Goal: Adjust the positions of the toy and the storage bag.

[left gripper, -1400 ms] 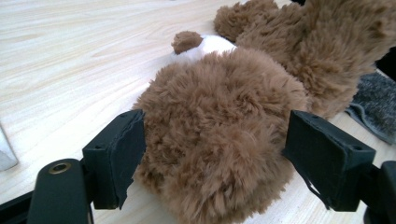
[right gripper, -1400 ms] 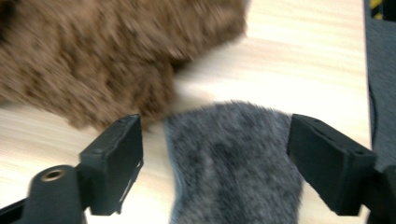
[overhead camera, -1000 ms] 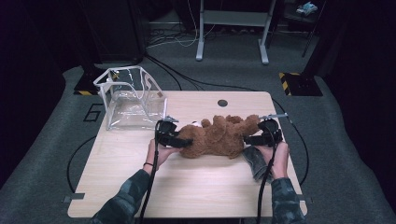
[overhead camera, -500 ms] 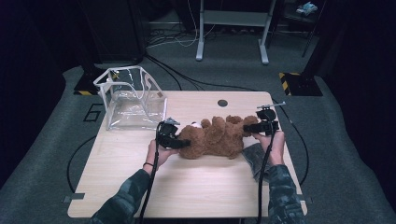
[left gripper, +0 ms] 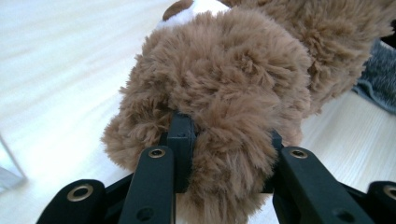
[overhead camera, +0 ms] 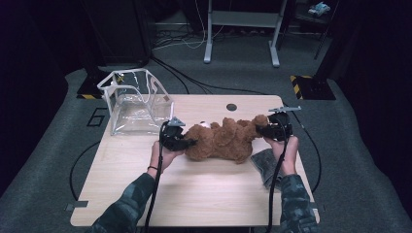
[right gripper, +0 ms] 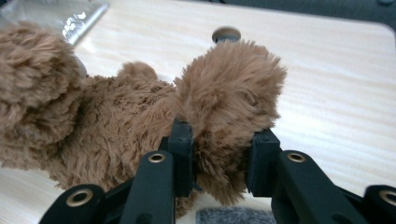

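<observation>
Both grippers' jaws have just been closing on teddy bear (overhead camera: pixel 226 141) | left gripper (overhead camera: pixel 187 142) clamps head, right gripper (overhead camera: pixel 262 130) clamps leg | lift evenly toward clear bin (overhead camera: pixel 133 99)

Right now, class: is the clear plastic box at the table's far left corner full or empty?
Empty: the clear plastic box shows only its see-through walls and floor.

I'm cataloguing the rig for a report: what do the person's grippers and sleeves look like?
Both the left gripper and right gripper are black, two-jawed, with brass-ringed screw holes, a grey three-cornered plate on top and a black cable trailing back. The sleeves are dark camouflage-patterned.
</observation>
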`<state>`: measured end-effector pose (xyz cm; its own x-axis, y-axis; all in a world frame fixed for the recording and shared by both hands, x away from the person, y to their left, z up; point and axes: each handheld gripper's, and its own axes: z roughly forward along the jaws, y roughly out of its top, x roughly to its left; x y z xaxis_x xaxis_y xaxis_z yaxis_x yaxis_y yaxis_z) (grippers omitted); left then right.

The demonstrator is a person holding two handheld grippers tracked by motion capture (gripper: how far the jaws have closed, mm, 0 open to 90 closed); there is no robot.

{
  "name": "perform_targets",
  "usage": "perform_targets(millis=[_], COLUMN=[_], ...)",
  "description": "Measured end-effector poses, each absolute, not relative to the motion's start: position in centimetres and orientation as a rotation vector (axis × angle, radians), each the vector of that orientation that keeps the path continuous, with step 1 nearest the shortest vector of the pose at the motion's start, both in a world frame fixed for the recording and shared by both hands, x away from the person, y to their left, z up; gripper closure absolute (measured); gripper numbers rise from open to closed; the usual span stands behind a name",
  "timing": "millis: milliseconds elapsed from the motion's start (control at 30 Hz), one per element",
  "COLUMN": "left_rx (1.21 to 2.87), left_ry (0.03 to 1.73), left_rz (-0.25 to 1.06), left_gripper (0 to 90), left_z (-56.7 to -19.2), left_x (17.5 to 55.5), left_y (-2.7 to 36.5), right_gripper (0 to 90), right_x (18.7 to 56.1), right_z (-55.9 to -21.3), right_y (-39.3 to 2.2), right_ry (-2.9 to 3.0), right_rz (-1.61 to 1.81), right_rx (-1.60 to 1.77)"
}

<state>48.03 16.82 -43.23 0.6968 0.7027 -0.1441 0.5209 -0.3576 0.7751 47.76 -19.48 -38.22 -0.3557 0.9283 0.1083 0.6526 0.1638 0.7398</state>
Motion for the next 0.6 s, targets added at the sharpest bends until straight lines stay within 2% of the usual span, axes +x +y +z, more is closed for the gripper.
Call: perform_targets(millis=[367, 600], left_rx=[2.009, 2.040], left_ry=[0.902, 0.890], left_rz=[0.331, 0.351], left_gripper=[68.6, 68.7], left_z=[-40.2, -39.4], left_x=[50.2, 52.2], left_y=[18.0, 17.9], right_gripper=[69.0, 69.1], right_x=[46.0, 44.5], right_z=[-34.3, -33.1], right_y=[-18.3, -17.6], right_ry=[2.005, 1.985], right_rz=[1.098, 1.130], right_rx=[1.408, 1.389])
